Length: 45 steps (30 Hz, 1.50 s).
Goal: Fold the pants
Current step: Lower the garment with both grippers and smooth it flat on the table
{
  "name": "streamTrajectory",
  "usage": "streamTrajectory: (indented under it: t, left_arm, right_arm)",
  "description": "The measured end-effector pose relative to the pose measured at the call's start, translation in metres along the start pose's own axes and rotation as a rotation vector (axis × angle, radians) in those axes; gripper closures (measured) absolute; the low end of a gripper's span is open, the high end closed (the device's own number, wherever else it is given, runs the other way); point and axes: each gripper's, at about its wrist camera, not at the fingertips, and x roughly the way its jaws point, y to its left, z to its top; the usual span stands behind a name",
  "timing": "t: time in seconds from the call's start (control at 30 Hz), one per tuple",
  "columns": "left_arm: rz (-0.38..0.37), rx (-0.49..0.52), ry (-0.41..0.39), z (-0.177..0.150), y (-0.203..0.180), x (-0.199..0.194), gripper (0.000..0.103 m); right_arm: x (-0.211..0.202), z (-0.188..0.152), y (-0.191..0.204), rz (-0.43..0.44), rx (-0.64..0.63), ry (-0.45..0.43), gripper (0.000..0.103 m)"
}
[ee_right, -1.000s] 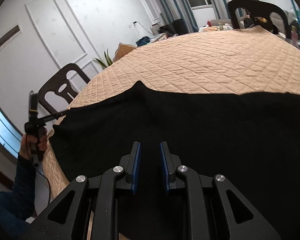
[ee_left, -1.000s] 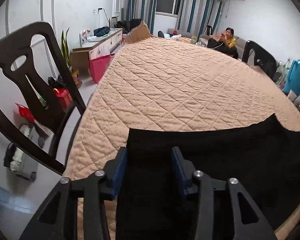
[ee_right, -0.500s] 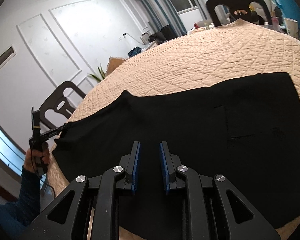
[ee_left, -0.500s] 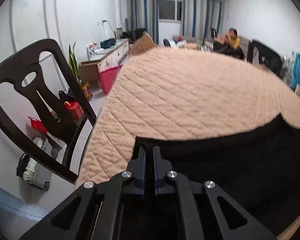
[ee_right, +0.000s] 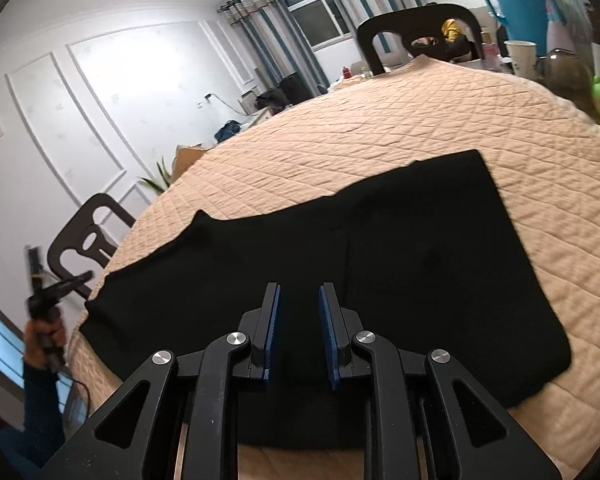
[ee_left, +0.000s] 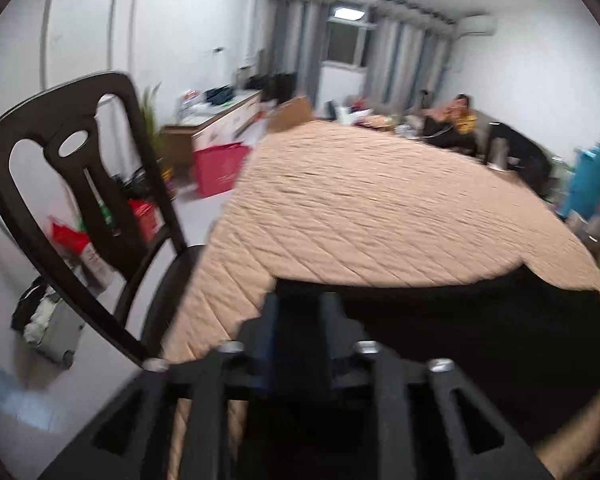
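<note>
Nearest in the right wrist view, the right gripper (ee_right: 299, 330) hangs over the near middle of the black pants (ee_right: 380, 264), its blue pads parted with nothing between them; whether the tips brush the cloth cannot be told. The pants lie flat across the near part of the quilted beige table cover (ee_right: 420, 128), one squared end reaching toward the far right and the other end running to the left edge of the table. In the left wrist view, which is blurred, the left gripper (ee_left: 299, 332) sits at that left end with its jaws opening; dark cloth fills the gap between them, but black on black hides whether the pads press on it. The same tool appears small at the far left of the right view, held in a hand (ee_right: 44, 336) just beside the cloth's corner. The step looks like an early one: the garment seems spread out and the ends are being taken up for a fold. The next move probably calls for a sure grip on both layers at each end, then carrying one end over the other without dragging the rest. Beyond the table stand dark chairs (ee_left: 80, 200), and a seated person (ee_left: 456, 120) is dimly visible far off.
</note>
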Motion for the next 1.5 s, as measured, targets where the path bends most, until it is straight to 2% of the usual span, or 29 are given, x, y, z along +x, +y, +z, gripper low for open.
streamTrajectory:
  t: [0.03, 0.1, 0.17, 0.2, 0.3, 0.43, 0.53, 0.6, 0.67, 0.77, 0.8, 0.83, 0.9, 1.07, 1.3, 1.43, 1.5]
  left_arm:
    - [-0.018, 0.015, 0.006, -0.009, -0.005, -0.004, 0.062]
    - [-0.051, 0.052, 0.069, -0.028, -0.015, 0.0, 0.062]
    - [-0.032, 0.076, 0.127, -0.046, -0.02, 0.008, 0.062]
    - [-0.011, 0.104, 0.074, -0.052, -0.023, 0.003, 0.062]
    - [0.006, 0.078, 0.079, -0.062, -0.02, -0.012, 0.062]
    - [0.024, 0.098, 0.128, -0.055, -0.021, -0.012, 0.062]
    - [-0.067, 0.08, 0.101, -0.048, -0.027, -0.018, 0.062]
    - [-0.091, 0.1, 0.063, -0.044, -0.038, -0.019, 0.062]
    - [-0.123, 0.099, 0.074, -0.038, -0.045, -0.007, 0.062]
    - [-0.092, 0.105, 0.141, -0.04, -0.051, 0.021, 0.062]
    - [-0.079, 0.119, 0.116, -0.042, -0.051, 0.018, 0.062]
    - [-0.08, 0.115, 0.124, -0.044, -0.048, 0.015, 0.062]
    - [-0.09, 0.087, 0.117, -0.049, -0.037, 0.007, 0.062]
    - [-0.127, -0.02, 0.084, -0.054, -0.008, -0.003, 0.062]
    - [-0.015, -0.122, 0.039, -0.057, 0.007, -0.006, 0.062]
    - [0.035, -0.169, 0.01, -0.056, 0.018, -0.01, 0.059]
    - [0.058, -0.172, 0.006, -0.057, 0.022, -0.009, 0.052]
  right_arm:
    - [-0.001, -0.004, 0.0, -0.012, -0.014, 0.003, 0.083]
    - [-0.001, -0.009, -0.001, -0.023, -0.035, 0.014, 0.083]
    - [-0.004, -0.014, -0.002, -0.042, -0.061, 0.008, 0.083]
    - [-0.007, -0.016, -0.002, -0.059, -0.074, 0.009, 0.083]
    - [-0.017, -0.022, -0.008, -0.127, -0.088, 0.013, 0.083]
    - [-0.03, -0.026, -0.018, -0.133, -0.054, -0.005, 0.083]
    - [-0.032, -0.021, -0.009, -0.173, -0.081, -0.017, 0.083]
    - [-0.028, -0.016, -0.001, -0.18, -0.115, -0.022, 0.083]
    - [-0.024, -0.012, 0.005, -0.165, -0.131, -0.029, 0.083]
    - [-0.015, -0.008, 0.003, -0.151, -0.124, -0.029, 0.083]
    - [-0.011, -0.008, -0.004, -0.173, -0.104, -0.008, 0.083]
    - [-0.01, -0.009, -0.011, -0.202, -0.085, 0.009, 0.083]
    - [-0.02, -0.014, -0.026, -0.163, -0.053, -0.023, 0.084]
    - [-0.045, -0.025, -0.038, -0.163, -0.017, -0.087, 0.084]
    - [-0.048, -0.018, -0.027, -0.245, -0.026, -0.113, 0.083]
    - [-0.038, -0.018, -0.007, -0.202, -0.063, -0.105, 0.082]
    - [-0.032, -0.017, 0.002, -0.177, -0.083, -0.103, 0.082]
